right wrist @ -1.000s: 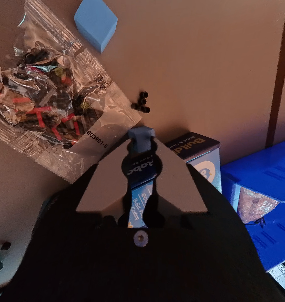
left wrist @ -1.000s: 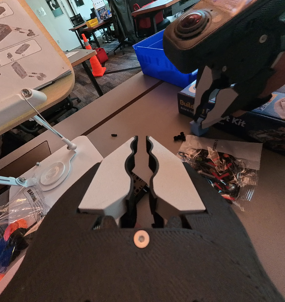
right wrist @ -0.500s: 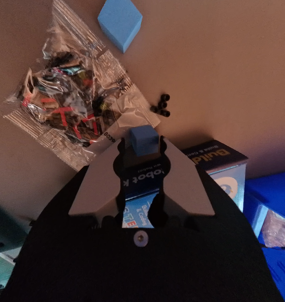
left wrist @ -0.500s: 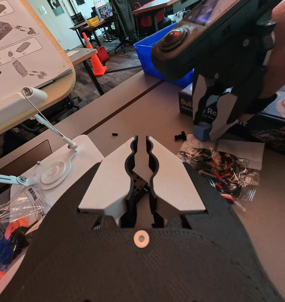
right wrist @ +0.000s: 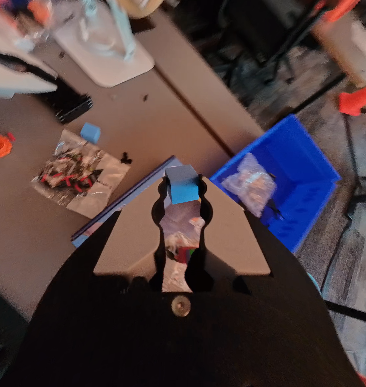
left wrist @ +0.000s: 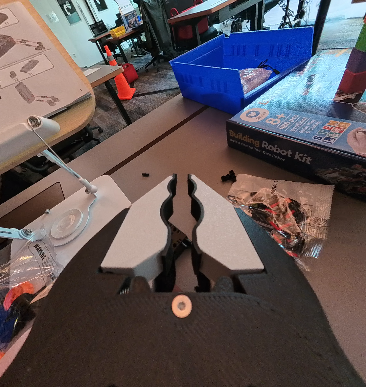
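The right gripper (right wrist: 182,178) is clamped on a small light-blue foam cube (right wrist: 183,186), pinched between its 2 fingertips and held high above the brown table (right wrist: 148,127). Directly below its fingers lies the flat dark-blue cardboard kit box (right wrist: 123,201); through the gap between the fingers a stack of coloured blocks shows on that box, blurred. To the right of the claw stands an open blue plastic bin (right wrist: 303,159) with a crinkled clear bag inside. Ahead and to its left lie a clear plastic bag of small black and red parts (right wrist: 77,173), a second light-blue foam cube (right wrist: 90,132) just beyond that bag, and a cluster of tiny black pegs (right wrist: 126,159) beside it.

The left gripper (left wrist: 182,178) sits low over the table, its 2 grey fingers nearly together with a narrow slit between them and nothing at the tips; a dark perforated piece (left wrist: 179,238) shows deeper between them, but it cannot be told whether it is gripped. Left of this claw is the white base of a stand (left wrist: 106,201) carrying an instruction sheet (left wrist: 31,69). To its right lies the parts bag (left wrist: 282,211), the kit box (left wrist: 303,138) beyond.
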Motion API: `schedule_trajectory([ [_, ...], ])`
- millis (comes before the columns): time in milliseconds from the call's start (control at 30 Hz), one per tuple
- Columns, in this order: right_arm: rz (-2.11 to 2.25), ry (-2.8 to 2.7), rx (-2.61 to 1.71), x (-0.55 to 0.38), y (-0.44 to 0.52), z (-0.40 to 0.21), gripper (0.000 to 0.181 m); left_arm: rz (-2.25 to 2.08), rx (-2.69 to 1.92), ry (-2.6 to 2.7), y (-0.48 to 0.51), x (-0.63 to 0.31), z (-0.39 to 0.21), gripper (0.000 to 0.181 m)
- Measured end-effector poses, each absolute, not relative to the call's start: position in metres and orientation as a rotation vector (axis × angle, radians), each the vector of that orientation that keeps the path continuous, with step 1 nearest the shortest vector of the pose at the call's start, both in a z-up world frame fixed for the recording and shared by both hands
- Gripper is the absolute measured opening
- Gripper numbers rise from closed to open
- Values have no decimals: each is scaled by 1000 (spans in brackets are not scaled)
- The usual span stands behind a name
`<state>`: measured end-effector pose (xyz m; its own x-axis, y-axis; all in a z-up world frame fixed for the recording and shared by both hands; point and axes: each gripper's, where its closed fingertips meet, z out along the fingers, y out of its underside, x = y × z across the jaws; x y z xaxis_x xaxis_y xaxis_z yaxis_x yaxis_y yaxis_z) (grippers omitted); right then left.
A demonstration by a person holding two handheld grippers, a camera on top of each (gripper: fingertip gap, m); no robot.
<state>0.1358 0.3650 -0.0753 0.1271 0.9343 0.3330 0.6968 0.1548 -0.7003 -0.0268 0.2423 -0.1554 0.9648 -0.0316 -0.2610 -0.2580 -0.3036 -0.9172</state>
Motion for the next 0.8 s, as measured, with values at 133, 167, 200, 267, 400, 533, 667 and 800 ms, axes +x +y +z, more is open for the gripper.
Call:
schedule_trajectory([
  [133, 429, -1389, -1651, 192, 402, -41, 28, 232, -1878, 221, 244, -24, -158, 9],
  [167, 459, -1363, -1657, 200, 406, -40, 28, 234, -1880, 221, 244, -25, -159, 9],
  [200, 483, -1344, -1659, 206, 409, -39, 28, 235, -1881, 219, 244, -26, -159, 9],
  [267, 492, -1317, -1669, 214, 414, -42, 28, 233, -1883, 212, 243, -27, -160, 9],
  [400, 535, -1282, -1684, 218, 419, -50, 28, 233, -1888, 207, 244, -29, -162, 9],
  [533, 591, -1244, -1689, 220, 423, -58, 28, 235, -1892, 215, 244, -28, -163, 9],
  [667, 669, -1200, -1691, 222, 425, -64, 28, 235, -1892, 216, 244, -28, -163, 9],
  [800, 730, -1174, -1690, 222, 423, -71, 28, 235, -1892, 216, 244, -28, -163, 9],
])
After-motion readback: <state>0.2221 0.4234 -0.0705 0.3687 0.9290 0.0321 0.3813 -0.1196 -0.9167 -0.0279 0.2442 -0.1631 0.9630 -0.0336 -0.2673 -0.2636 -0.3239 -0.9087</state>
